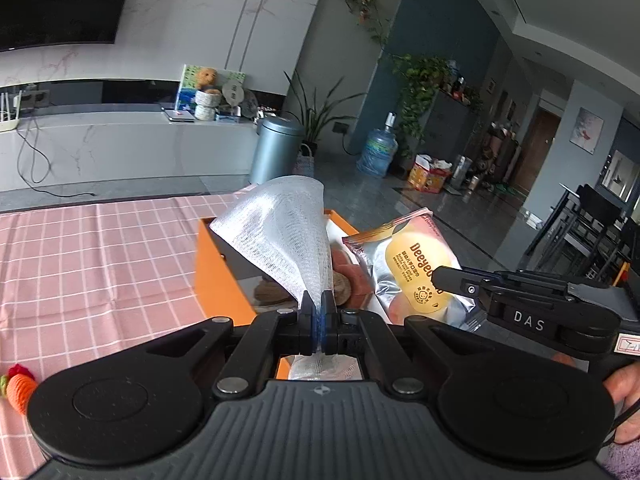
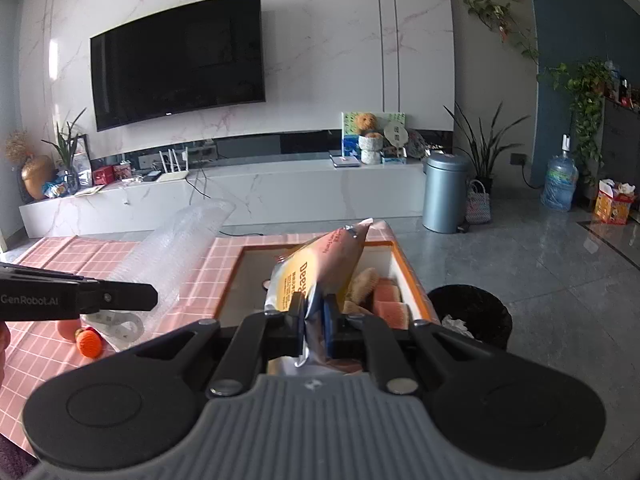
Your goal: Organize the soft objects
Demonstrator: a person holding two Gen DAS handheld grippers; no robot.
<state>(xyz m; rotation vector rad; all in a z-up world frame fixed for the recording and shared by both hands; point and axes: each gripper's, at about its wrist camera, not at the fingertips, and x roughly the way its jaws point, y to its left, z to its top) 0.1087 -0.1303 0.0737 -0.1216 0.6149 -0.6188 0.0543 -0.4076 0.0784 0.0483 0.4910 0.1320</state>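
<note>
Your left gripper [image 1: 319,312] has its jaws clamped on one sheet of bubble wrap [image 1: 284,236]; your right gripper [image 2: 314,320] pinches one snack pouch [image 2: 320,268] above the orange box [image 2: 412,280]. Only the right view shows two sponges [image 2: 387,294] inside it and one crocheted carrot [image 2: 90,343] on the counter [image 2: 48,344].

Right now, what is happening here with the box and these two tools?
A person holds a gripper in each hand above an orange box on a pink checked tablecloth. The left gripper is shut on a sheet of bubble wrap. The right gripper is shut on a snack packet, over the open box.
</note>
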